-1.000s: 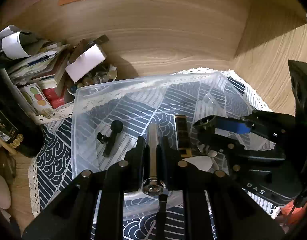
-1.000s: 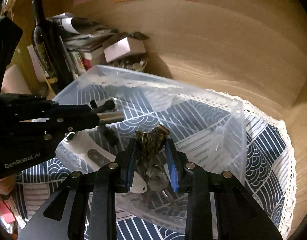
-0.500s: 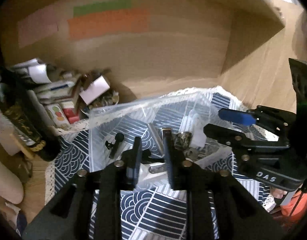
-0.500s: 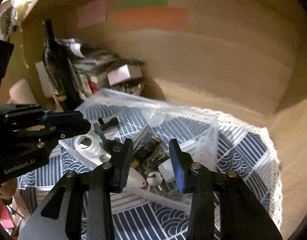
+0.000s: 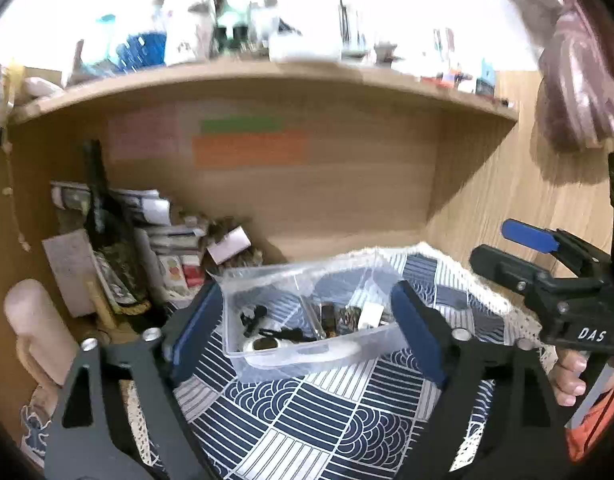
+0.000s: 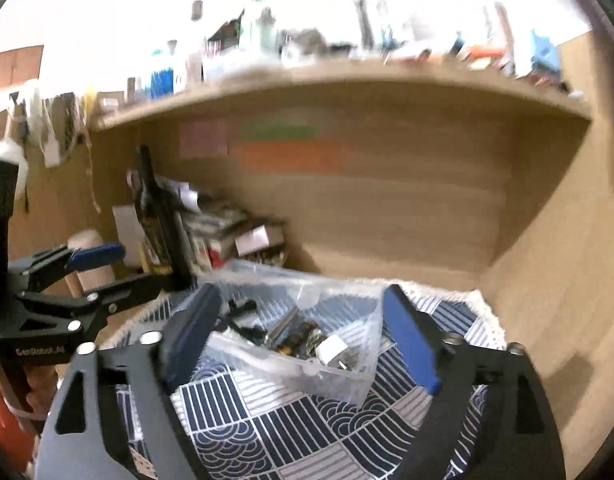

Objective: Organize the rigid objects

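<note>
One clear plastic storage bin (image 5: 307, 354) sits on one navy-and-white patterned cloth with a lace edge (image 5: 319, 412). Two black two-finger grippers with blue pads are up: the left gripper (image 5: 309, 340) and the right gripper (image 6: 303, 344), each spread wide with nothing between its fingers. The small pieces heaped inside the bin are too blurred to count. One dark glass bottle (image 5: 103, 232), and three coloured paper notes on the back wall: one pink (image 5: 143, 140), one green (image 5: 241, 124), one orange (image 5: 251, 150).

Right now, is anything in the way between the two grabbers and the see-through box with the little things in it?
Nothing visible is. The left gripper and right gripper are both open and empty, with only patterned cloth before the clear box.
</note>
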Action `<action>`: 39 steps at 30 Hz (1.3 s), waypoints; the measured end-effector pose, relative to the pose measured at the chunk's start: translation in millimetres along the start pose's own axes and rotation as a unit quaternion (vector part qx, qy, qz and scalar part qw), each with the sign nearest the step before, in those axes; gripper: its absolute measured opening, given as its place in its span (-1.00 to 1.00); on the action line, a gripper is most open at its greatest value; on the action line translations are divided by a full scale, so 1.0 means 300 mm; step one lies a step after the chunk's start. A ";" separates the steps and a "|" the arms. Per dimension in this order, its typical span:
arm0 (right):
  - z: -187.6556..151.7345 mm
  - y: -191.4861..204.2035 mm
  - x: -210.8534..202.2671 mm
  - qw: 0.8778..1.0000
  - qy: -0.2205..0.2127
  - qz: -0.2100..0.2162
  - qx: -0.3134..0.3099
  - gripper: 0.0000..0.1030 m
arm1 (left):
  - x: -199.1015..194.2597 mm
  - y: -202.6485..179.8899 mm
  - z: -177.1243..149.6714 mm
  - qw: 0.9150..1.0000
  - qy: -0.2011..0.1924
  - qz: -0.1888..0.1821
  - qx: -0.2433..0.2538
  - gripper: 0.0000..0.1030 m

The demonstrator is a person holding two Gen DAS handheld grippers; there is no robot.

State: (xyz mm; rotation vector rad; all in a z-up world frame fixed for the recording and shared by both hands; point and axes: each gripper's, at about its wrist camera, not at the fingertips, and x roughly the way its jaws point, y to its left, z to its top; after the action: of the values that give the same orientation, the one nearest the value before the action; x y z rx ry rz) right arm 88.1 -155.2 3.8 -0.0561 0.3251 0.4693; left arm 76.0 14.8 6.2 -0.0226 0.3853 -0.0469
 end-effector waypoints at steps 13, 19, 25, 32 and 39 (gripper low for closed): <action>0.004 0.042 -0.158 0.998 -0.058 -0.016 0.001 0.99 | -0.144 -0.013 -0.005 0.999 -0.049 0.005 -0.012 0.98; -0.003 0.054 -0.170 0.998 -0.060 -0.015 0.000 0.99 | -0.156 -0.018 -0.006 0.999 -0.053 0.007 -0.009 0.98; -0.003 0.060 -0.168 0.998 -0.059 -0.015 -0.001 1.00 | -0.158 -0.020 -0.007 0.998 -0.058 0.011 -0.008 0.99; -0.004 0.059 -0.157 0.998 -0.056 -0.011 0.000 1.00 | -0.153 -0.032 -0.009 0.998 -0.059 0.017 -0.003 0.99; -0.004 0.062 -0.148 0.999 -0.053 -0.012 0.001 1.00 | -0.148 -0.030 -0.004 0.998 -0.058 0.013 -0.009 0.99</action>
State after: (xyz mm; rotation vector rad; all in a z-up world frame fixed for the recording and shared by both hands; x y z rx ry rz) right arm 42.0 -158.1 17.2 -0.0328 0.2216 0.4467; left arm 34.0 8.1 22.1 -0.0391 0.2700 -0.0171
